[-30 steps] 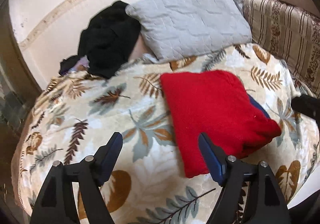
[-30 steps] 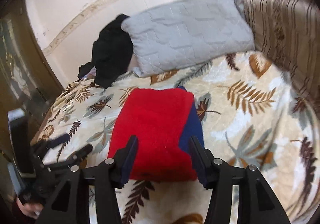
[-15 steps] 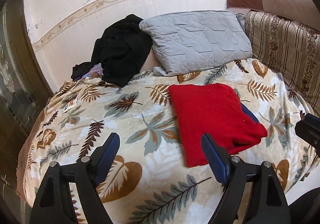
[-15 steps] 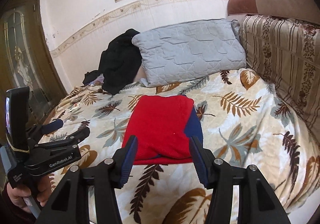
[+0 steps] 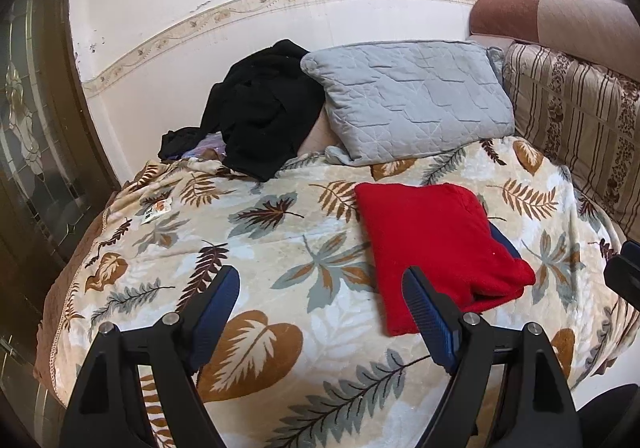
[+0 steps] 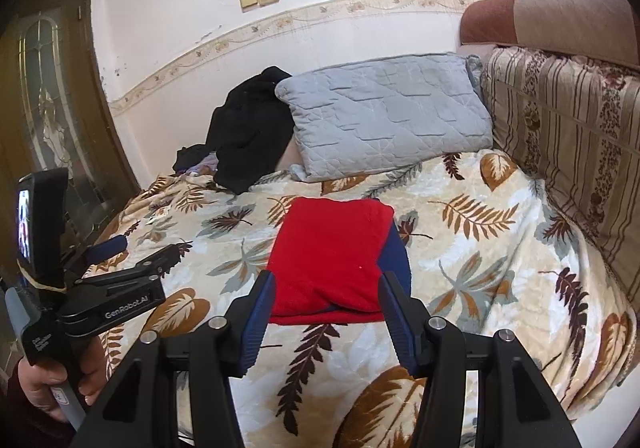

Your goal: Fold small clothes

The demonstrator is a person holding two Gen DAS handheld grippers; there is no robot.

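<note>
A folded red garment [image 5: 434,244] with a dark blue layer showing at its right edge lies flat on the leaf-patterned blanket [image 5: 280,248]. It also shows in the right wrist view [image 6: 332,256]. My left gripper [image 5: 320,296] is open and empty, held above the blanket in front of and left of the garment. My right gripper [image 6: 326,300] is open and empty, just in front of the garment's near edge. The left gripper also shows in the right wrist view [image 6: 140,252], off to the left.
A grey quilted pillow [image 5: 408,96] and a heap of black clothes [image 5: 260,116] lie at the back against the wall. A striped cushion [image 5: 580,120] lines the right side. A glass-panelled door [image 6: 44,96] stands at the left. A small paper label [image 5: 156,210] lies on the blanket.
Both grippers have pulled back and up from the folded red garment, so more of the bed and wall shows. The garment has not moved. Both stay open.
</note>
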